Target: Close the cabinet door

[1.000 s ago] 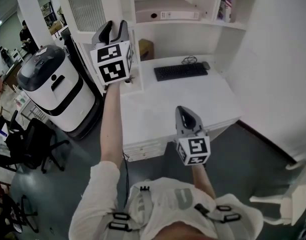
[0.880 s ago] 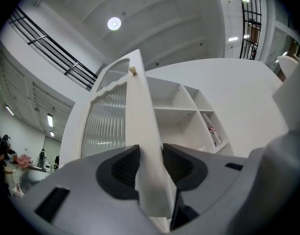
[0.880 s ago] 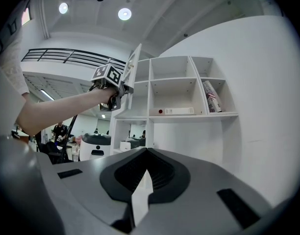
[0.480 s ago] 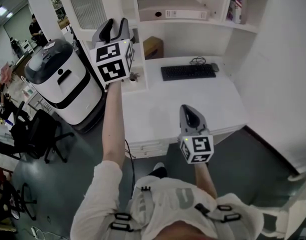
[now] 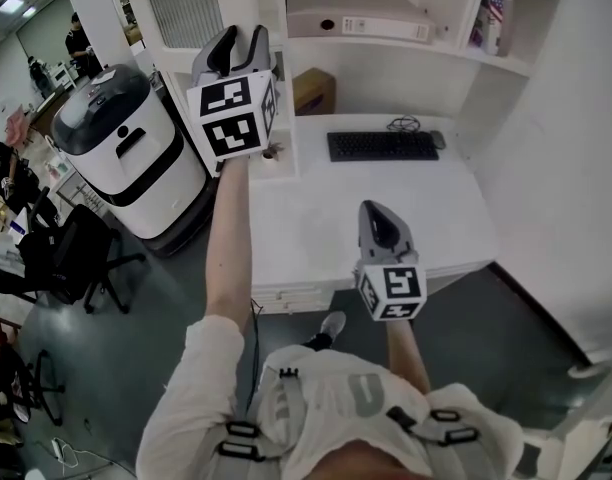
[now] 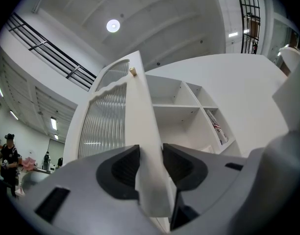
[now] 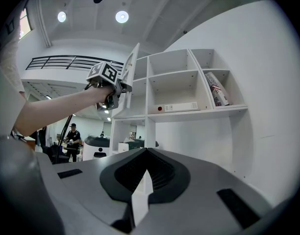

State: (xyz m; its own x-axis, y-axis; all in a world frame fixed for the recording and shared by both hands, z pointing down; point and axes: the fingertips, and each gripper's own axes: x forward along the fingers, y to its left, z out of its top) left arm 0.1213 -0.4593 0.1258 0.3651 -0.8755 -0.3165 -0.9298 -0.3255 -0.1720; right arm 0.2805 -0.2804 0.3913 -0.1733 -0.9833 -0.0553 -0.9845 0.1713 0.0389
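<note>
Door edge pinched, swing yet to be made

Pinched between the jaws of the left gripper (image 6: 150, 163) is the free edge of the cabinet door (image 6: 108, 119), one pad on each face and the white frame filling the gap. The grip looks square and sits low on that edge, well below the small knob (image 6: 133, 72). From where I stand, the door hangs wide open off the left side of the cabinet (image 6: 175, 106), its ribbed glass panel turned away from the open shelves, up above the left end of the desk (image 5: 316, 218).

The right gripper (image 5: 378, 216) has its jaws together on nothing and is held low over the front of the desk, well apart from the door.

To do this well, I would let the left wrist turn with the door as it swings, following the hinge's arc and not shoving straight at the shelves. A thin edge like this could twist out of the pads otherwise. The bigger worry is the finish: the inner jaw sits on the face that will meet the cabinet and could get trapped there. It is probably best to let go just short of shut. A flat push on the outer face, perhaps with the idle right gripper, would then seat the door.
</note>
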